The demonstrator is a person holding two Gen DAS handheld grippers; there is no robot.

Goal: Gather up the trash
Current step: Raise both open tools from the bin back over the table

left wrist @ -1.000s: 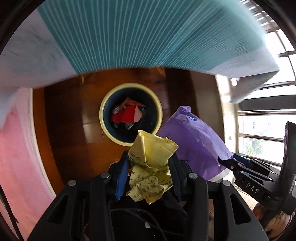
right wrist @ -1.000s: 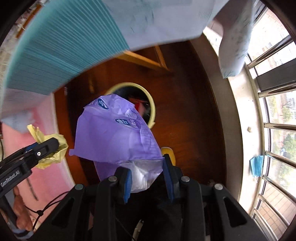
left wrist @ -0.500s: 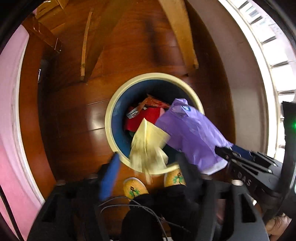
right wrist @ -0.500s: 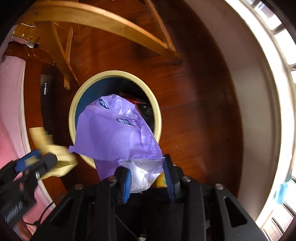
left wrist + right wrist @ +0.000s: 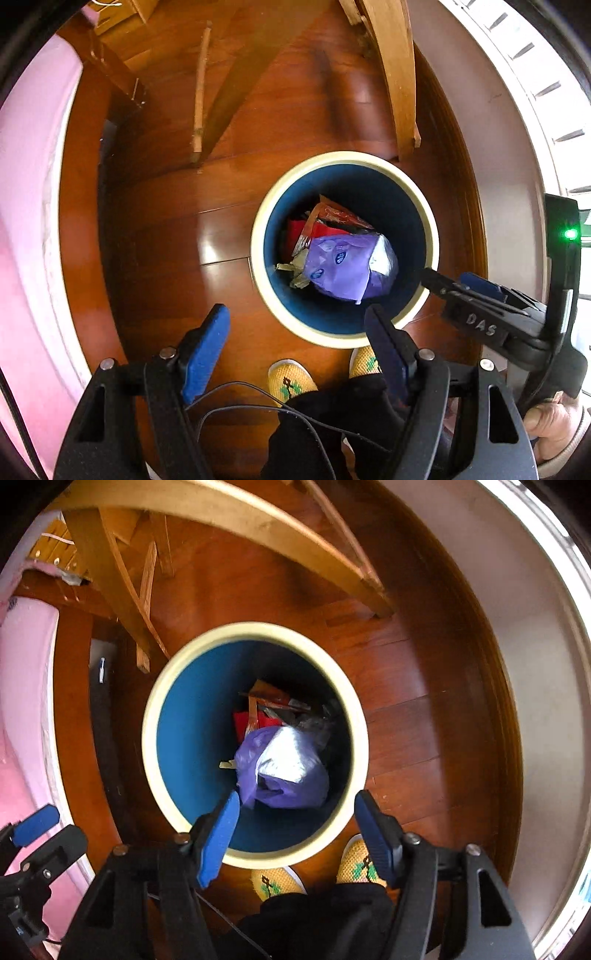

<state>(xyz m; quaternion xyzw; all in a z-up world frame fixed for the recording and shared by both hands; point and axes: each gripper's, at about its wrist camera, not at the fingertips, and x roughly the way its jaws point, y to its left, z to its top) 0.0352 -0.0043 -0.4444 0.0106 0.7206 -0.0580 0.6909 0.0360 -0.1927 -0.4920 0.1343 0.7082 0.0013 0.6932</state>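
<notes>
The purple bag (image 5: 282,771) lies inside your bin (image 5: 255,631) on red wrappers (image 5: 325,225). Your right gripper (image 5: 295,818) has just spread its fingers, empty; your left gripper (image 5: 295,332) is spread and empty too.

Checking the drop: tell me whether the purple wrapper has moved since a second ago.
Yes. The purple wrapper left the right hand-held gripper, whose jaws just opened, and lies inside the bin.

The glossy reddish-brown wooden floor (image 5: 229,236) fills the frame. On it, right of centre, stands a round blue bin with cream rim (image 5: 258,236); light wooden furniture legs (image 5: 399,85) stand above.
</notes>
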